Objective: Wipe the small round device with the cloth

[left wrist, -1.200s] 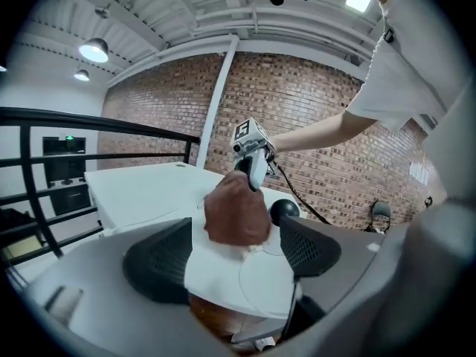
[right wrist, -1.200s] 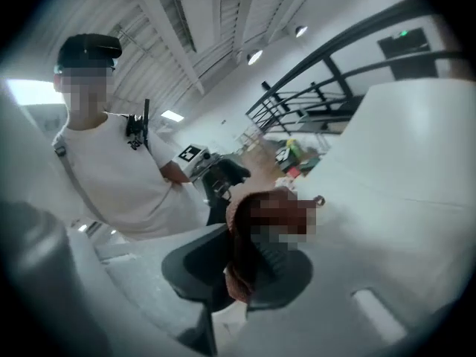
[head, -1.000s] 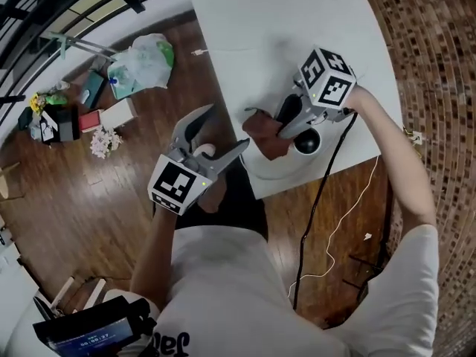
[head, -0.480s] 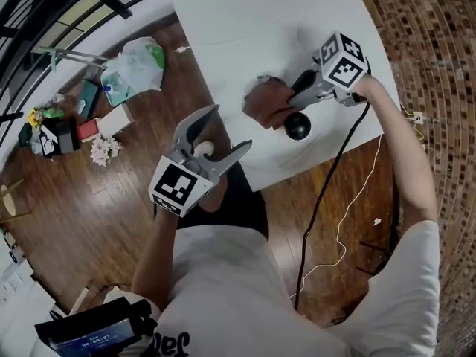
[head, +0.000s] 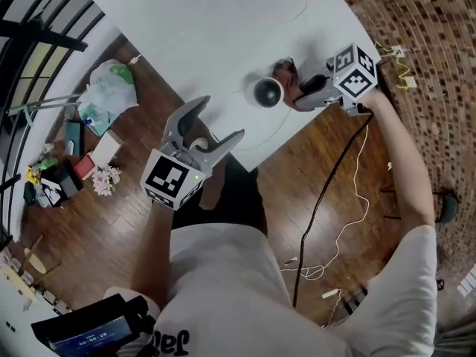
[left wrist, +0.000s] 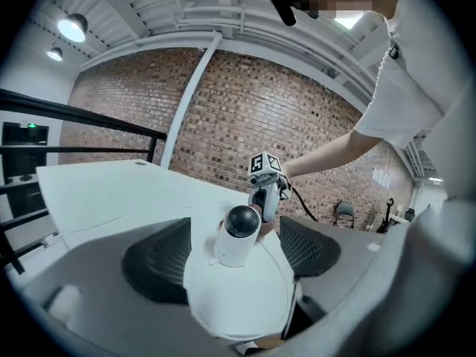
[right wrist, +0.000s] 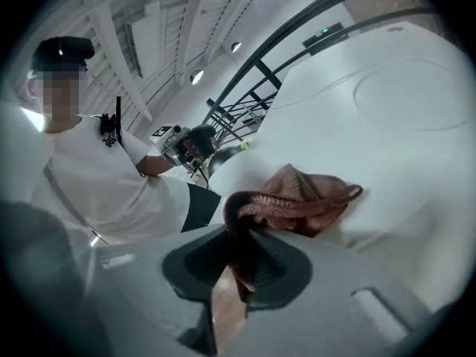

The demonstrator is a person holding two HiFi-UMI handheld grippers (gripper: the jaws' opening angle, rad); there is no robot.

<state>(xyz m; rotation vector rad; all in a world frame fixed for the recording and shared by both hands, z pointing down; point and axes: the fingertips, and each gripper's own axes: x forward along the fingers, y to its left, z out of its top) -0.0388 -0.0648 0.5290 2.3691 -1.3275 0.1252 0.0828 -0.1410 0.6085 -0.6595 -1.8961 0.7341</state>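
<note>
Pinching the rust-brown cloth [right wrist: 297, 199], the right gripper [head: 299, 94] sits beside the black-domed, seemingly white-bodied device [head: 268, 91]; left gripper [head: 223, 117] spread.

The cloth [right wrist: 301, 195] is a reddish-brown fabric with a coarse ribbed weave, matt. The small round device [left wrist: 236, 236] has a white body of smooth plastic with a satin finish, and a glossy black dome that carries a highlight. The table [head: 216, 28] has a white top, smooth and matt. The left gripper [left wrist: 235, 253] has a matt grey plastic shell. Its pads [left wrist: 156, 262] are dark with a fine meshed texture. The floor [head: 82, 229] is brown wood boards, lightly glossy. The wall [left wrist: 260, 103] is rough red brick. The bag [head: 111, 88] is thin, crinkled, shiny plastic.
</note>
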